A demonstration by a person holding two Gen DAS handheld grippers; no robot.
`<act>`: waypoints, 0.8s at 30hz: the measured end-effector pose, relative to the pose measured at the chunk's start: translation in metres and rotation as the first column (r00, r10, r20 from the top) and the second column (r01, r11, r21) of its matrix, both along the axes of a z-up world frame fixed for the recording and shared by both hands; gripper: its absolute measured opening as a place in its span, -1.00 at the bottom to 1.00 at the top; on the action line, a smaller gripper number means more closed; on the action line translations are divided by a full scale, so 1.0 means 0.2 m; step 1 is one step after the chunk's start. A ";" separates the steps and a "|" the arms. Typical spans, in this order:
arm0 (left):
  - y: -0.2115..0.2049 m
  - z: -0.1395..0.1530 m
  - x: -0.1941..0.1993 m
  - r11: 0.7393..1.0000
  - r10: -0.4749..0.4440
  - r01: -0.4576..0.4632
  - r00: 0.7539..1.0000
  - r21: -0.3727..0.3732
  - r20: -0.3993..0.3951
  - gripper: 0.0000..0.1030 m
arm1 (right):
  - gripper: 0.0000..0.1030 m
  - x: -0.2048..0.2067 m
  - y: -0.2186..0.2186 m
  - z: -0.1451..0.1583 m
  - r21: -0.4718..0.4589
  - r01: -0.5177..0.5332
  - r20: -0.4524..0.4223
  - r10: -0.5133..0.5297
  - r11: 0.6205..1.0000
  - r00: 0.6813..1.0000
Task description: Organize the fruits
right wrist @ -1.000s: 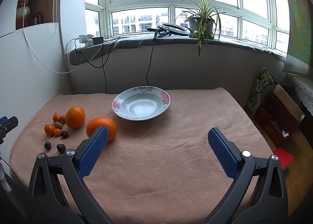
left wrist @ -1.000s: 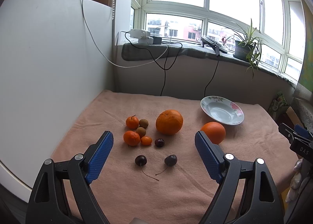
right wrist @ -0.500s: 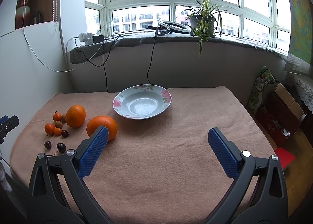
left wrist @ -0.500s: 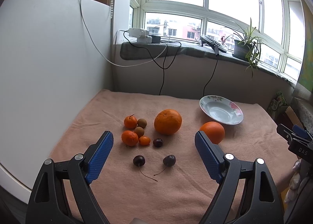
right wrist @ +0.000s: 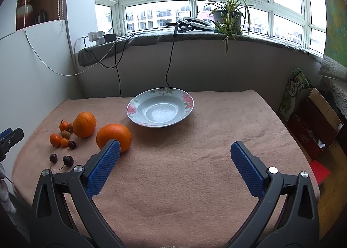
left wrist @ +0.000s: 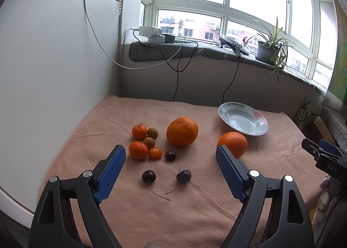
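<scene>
Both tongs gape empty; the left gripper (left wrist: 171, 162) frames the small fruits at centre frame; the near orange (right wrist: 113, 138) sits beside the right gripper (right wrist: 175, 153), its left pad, plate (right wrist: 138, 119) just beyond.

1. Large orange (left wrist: 182, 131): rough-skinned, resting on the pink cloth, right of the small-fruit cluster.
2. Smooth orange (left wrist: 233, 143): just in front of the plate, apart from the first.
3. Three small mandarins (left wrist: 138, 150): clustered at left, one with a stem.
4. Two brown longans (left wrist: 152, 132): tucked between the mandarins.
5. Three dark cherries (left wrist: 148, 176): nearest the camera, two with long stems.
6. Floral plate (right wrist: 187, 98): white, shallow, empty, upright.
</scene>
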State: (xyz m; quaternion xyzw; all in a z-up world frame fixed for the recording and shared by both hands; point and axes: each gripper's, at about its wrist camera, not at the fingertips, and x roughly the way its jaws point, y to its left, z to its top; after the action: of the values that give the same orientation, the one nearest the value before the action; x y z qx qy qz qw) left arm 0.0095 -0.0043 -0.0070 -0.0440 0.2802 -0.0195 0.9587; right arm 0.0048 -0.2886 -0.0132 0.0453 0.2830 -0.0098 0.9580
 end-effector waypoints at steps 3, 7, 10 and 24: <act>0.00 -0.02 0.02 1.000 -0.013 0.013 1.000 -0.012 -0.011 0.66 | 1.00 0.03 0.00 -0.02 0.015 -0.020 -0.014 0.020 1.000 1.000; -0.01 -0.05 0.05 0.999 -0.041 0.040 0.999 -0.036 -0.032 0.66 | 1.00 0.06 0.00 -0.04 0.045 -0.051 -0.027 0.053 0.998 0.998; -0.03 -0.07 0.08 0.996 -0.071 0.068 0.996 -0.055 -0.046 0.66 | 1.00 0.10 0.02 -0.05 0.056 -0.083 -0.035 0.086 0.995 0.996; -0.17 -0.20 0.24 0.969 -0.226 0.212 0.967 -0.124 -0.116 0.65 | 1.00 0.39 0.10 -0.13 0.181 -0.258 -0.126 0.282 0.949 0.951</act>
State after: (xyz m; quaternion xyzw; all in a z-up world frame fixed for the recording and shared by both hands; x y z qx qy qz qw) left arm 0.0582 -0.0379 -0.0463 -0.0669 0.3431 -0.1378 0.9267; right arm 0.0831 -0.2680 -0.0401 0.0828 0.3578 0.1414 0.9193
